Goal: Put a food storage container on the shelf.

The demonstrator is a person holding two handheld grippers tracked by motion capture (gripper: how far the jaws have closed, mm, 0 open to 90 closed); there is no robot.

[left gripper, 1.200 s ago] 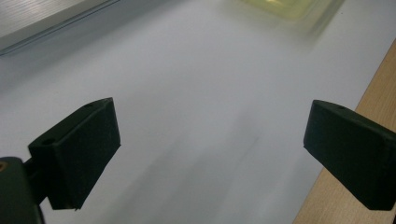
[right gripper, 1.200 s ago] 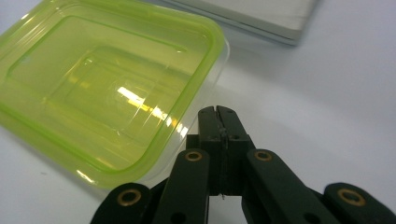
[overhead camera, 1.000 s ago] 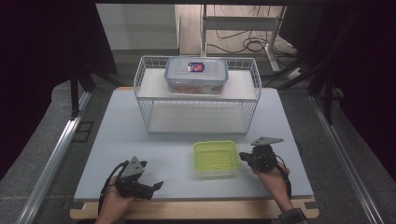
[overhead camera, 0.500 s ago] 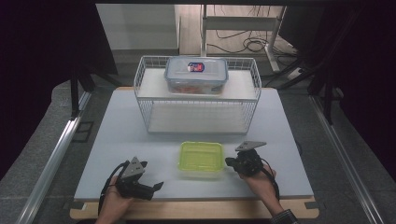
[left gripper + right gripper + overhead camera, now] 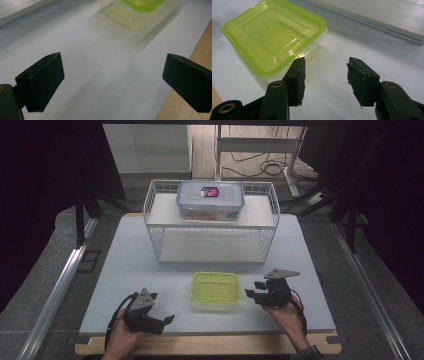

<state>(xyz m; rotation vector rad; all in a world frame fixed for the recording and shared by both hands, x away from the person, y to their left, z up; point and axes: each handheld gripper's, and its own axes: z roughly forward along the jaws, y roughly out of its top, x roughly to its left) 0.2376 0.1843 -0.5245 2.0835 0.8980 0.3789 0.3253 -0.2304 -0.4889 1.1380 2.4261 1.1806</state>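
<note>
One green-lidded plastic container (image 5: 215, 289), one clear lidded food box (image 5: 210, 200) on one white wire rack (image 5: 162, 222), two handheld grippers, left (image 5: 167, 320) and right (image 5: 251, 290), one white table mat (image 5: 130, 265)

Between my left gripper (image 5: 167, 319) and the green-lidded box (image 5: 215, 288) the desk (image 5: 130, 265) lies bare, so there is room to pass on that side. My right gripper (image 5: 251, 293) sits just beside the box, jaws just opened with nothing between them. Farther back, the wire rack (image 5: 212, 227) stands across the middle, bearing a clear container (image 5: 210, 200); bare desk flanks it on both sides.
</note>
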